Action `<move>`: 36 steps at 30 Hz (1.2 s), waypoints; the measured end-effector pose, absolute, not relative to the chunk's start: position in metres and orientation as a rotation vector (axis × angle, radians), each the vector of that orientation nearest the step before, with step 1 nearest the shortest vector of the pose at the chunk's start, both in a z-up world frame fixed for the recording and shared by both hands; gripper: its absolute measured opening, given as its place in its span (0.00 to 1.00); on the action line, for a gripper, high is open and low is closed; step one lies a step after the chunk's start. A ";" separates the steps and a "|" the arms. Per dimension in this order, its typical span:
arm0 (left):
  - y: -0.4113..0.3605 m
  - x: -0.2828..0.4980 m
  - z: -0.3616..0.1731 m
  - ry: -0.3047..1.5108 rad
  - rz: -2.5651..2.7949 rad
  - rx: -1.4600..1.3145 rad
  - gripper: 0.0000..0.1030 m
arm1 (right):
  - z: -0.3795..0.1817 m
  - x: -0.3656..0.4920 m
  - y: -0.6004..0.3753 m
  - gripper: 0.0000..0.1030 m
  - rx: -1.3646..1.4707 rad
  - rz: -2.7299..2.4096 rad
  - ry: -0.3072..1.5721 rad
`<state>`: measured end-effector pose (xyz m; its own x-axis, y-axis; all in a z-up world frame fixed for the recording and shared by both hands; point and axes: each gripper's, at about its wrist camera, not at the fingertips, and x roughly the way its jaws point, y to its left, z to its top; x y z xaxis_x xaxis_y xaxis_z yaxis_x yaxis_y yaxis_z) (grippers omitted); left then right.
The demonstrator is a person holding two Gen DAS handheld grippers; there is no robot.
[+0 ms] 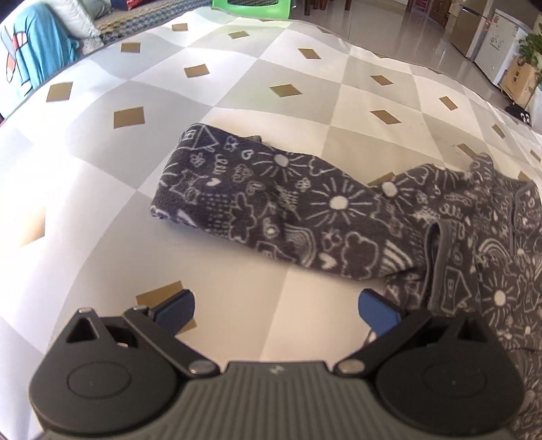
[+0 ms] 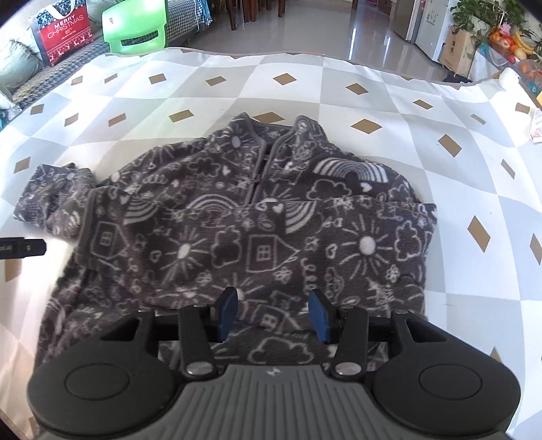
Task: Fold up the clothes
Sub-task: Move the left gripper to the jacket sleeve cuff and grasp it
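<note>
At the far left of the right wrist view, the dark tip of the left gripper (image 2: 23, 248) juts in from the frame edge just beside the jacket's outstretched sleeve (image 2: 56, 198), which lies flat on the bench (image 2: 216, 101) and reaches leftward from the body of the garment. In the left wrist view that same sleeve (image 1: 271, 203) runs across the checked grey-and-white cloth with tan diamonds, its cuff end toward the left, and the left gripper (image 1: 276, 313) hangs above bare cloth with its blue pads wide apart and nothing between them; the right-hand pad sits just beside the jacket's edge, apart from the sleeve. The grey fleece jacket (image 2: 237, 216), printed with white suns, houses, clouds and rainbows, lies in the middle of the bench with its collar and zip pointing away from the camera, and the other sleeve (image 2: 355, 237) is folded across its front. The right gripper (image 2: 272, 316) hovers over the lower front of the jacket, its jaws partly open and holding nothing, the fabric visible between the pads. Beyond the far bench edge stand a green plastic chair (image 2: 135, 28) and a red Christmas bag (image 2: 62, 32).
</note>
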<state>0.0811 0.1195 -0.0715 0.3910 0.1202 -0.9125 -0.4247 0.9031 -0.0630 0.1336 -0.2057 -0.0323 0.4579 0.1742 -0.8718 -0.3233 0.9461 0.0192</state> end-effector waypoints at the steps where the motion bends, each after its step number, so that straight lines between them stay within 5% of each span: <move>1: 0.129 0.082 -0.070 1.128 0.353 -0.342 1.00 | -0.030 0.128 -0.202 0.44 -0.133 0.318 1.052; 28: 0.239 0.107 -0.116 1.032 0.327 -0.881 0.99 | -0.036 0.126 -0.177 0.44 -0.091 0.368 1.090; 36: 0.249 0.105 -0.118 0.984 0.314 -0.928 0.81 | -0.036 0.125 -0.174 0.45 -0.098 0.380 1.093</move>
<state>0.1050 0.2486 -0.1177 0.5473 -0.1653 -0.8205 -0.6099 0.5925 -0.5262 0.1248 -0.1743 -0.0362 0.4023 0.2525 -0.8800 -0.3477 0.9313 0.1083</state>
